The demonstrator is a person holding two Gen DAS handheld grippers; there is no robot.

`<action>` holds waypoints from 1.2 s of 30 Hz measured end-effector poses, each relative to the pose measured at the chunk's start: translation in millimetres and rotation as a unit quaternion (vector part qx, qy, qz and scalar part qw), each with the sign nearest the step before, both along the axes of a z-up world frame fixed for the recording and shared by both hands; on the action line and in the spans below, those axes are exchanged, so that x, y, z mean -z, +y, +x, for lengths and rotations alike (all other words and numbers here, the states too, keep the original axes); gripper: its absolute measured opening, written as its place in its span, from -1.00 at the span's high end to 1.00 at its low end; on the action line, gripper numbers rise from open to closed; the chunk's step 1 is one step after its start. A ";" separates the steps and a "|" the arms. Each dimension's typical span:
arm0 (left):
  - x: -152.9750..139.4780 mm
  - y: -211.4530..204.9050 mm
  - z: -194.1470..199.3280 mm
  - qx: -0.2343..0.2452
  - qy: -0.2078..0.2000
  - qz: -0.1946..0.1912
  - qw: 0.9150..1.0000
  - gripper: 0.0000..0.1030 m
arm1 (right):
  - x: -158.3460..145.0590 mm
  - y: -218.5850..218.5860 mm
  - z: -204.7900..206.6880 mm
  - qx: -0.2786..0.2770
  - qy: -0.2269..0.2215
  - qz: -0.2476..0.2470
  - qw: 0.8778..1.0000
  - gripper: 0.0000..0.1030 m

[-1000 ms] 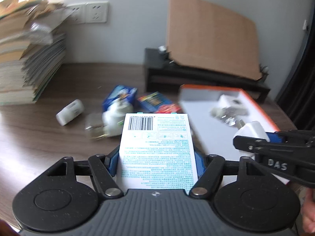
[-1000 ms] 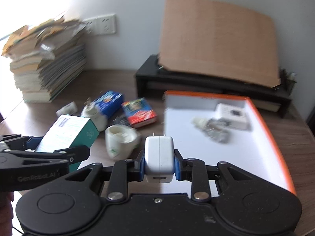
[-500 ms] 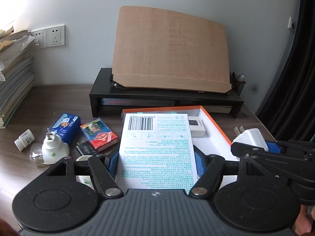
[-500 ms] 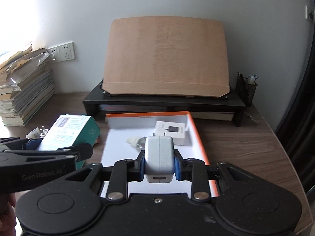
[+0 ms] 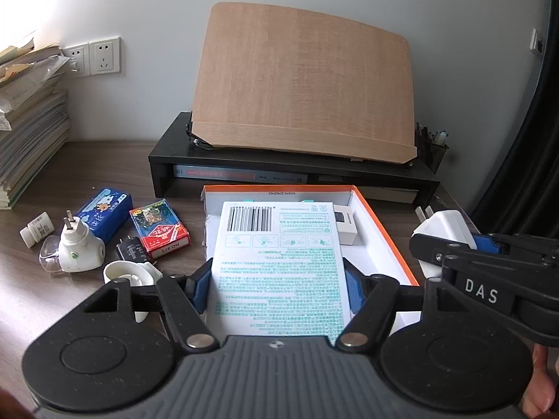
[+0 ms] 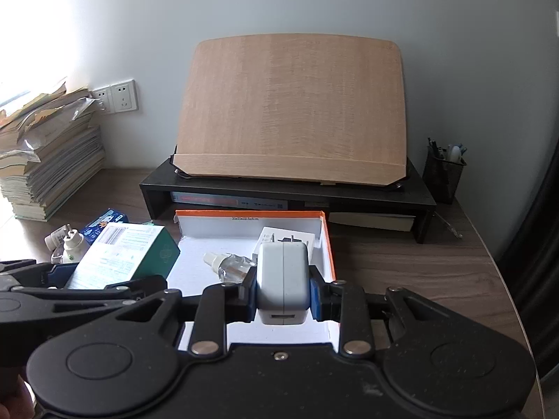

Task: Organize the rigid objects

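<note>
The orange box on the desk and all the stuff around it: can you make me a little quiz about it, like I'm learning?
1. True or false: the left tongs hold a white charger.
2. Which thing already lies in the orange box? A) small clear bottle B) red card pack C) blue box
3. Fill in: the right tongs are shut on a white ____.

Key:
1. False: they hold the green and white carton.
2. A; the red pack and blue box lie on the desk beside it.
3. charger.

Paper stack point(image 5: 28, 122) cut by left edge; tray point(image 5: 387, 230) floor mostly hidden behind box point(image 5: 279, 265).
</note>
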State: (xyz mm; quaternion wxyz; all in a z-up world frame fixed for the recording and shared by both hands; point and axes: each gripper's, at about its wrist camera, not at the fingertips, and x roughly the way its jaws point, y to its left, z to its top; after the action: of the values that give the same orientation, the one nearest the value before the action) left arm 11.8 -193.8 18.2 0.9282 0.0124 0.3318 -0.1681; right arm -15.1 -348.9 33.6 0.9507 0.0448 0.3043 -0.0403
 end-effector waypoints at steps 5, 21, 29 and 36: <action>2.0 -3.4 1.1 -0.005 0.005 0.005 1.000 -0.39 | 3.1 -3.6 4.1 -0.003 0.004 0.007 1.000 0.33; -3.1 -13.7 6.9 0.003 0.004 -0.001 1.000 -0.39 | 9.4 -18.2 15.5 0.009 0.013 0.018 1.000 0.33; -5.9 -15.7 10.5 -0.002 0.001 -0.004 1.000 -0.39 | 10.5 -20.3 16.1 0.012 0.014 0.010 1.000 0.33; -2.4 -20.7 12.5 0.003 0.006 0.000 1.000 -0.39 | 14.9 -24.9 16.2 0.014 0.017 0.009 1.000 0.33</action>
State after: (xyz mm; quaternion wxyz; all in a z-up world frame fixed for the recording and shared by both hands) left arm 24.3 -214.5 20.6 0.9257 0.0121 0.3374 -0.1706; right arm 1.1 -373.8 18.6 0.9444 0.0572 0.3199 -0.0510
